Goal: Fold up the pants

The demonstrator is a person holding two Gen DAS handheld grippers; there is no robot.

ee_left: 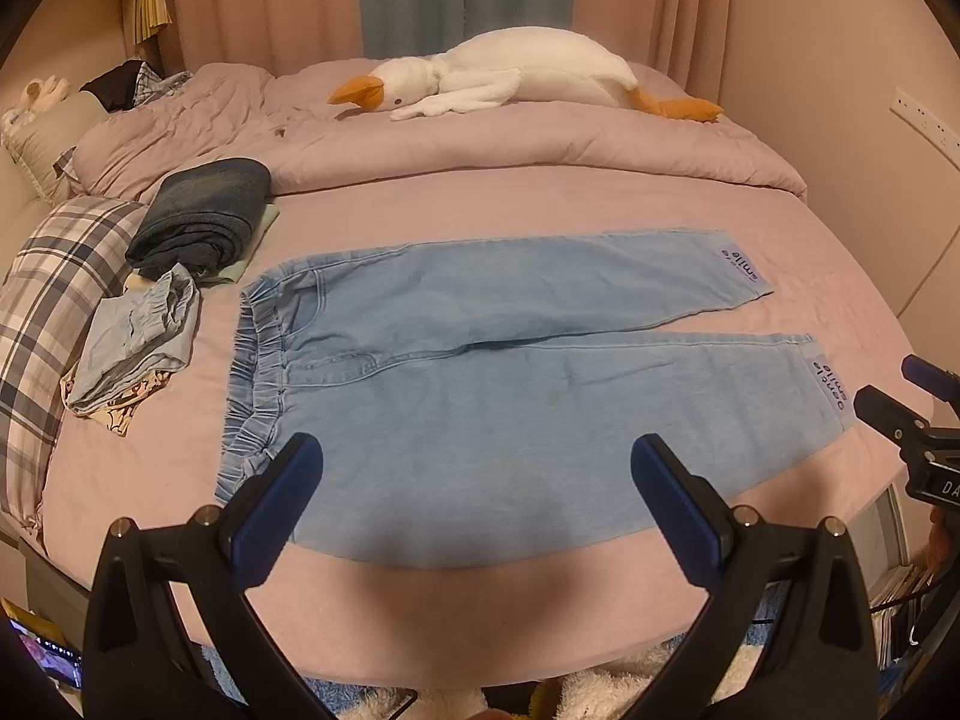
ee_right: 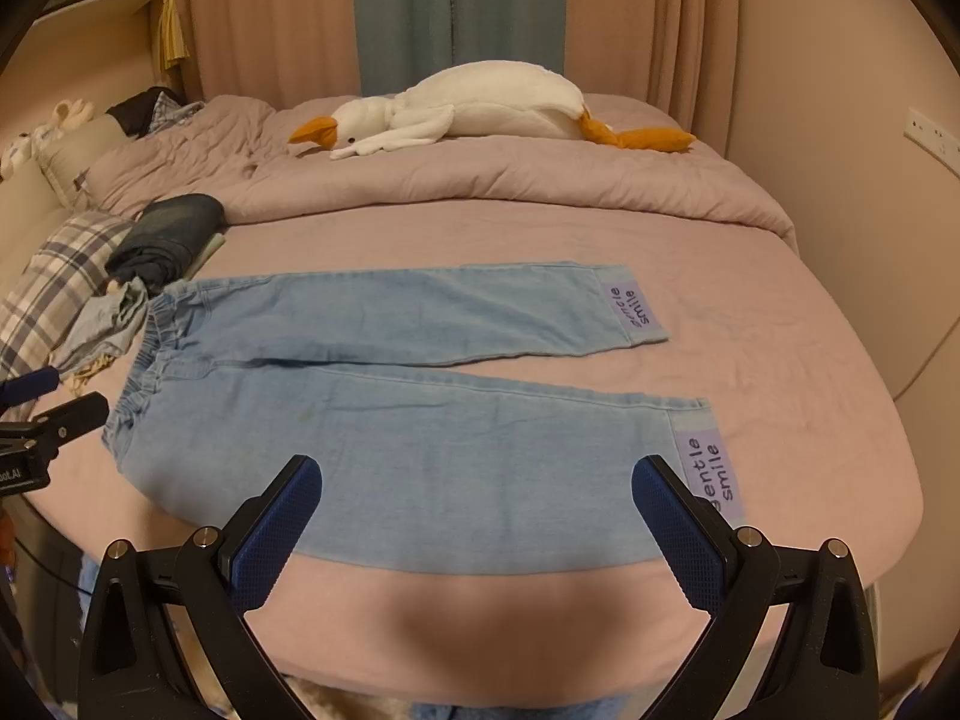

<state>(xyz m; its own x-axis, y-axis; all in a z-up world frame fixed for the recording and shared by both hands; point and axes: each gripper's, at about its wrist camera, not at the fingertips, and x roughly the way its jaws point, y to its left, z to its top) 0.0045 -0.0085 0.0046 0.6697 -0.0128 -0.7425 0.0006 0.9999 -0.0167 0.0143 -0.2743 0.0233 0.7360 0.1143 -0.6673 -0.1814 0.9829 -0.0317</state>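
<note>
Both the left gripper (ee_left: 477, 462) and right gripper (ee_right: 477, 483) hover, jaws spread wide, over the near leg of flat light-blue jeans (ee_left: 510, 396).

both wrist views from the bed's (ee_left: 540, 618) near edge, facing across; shared pants (ee_right: 420, 450) between

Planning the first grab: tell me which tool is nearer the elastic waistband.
Left. The left tool hangs open over the near edge of the pants, close to the waistband. The right tool hangs open by the hem label, at the far end from it.
</note>
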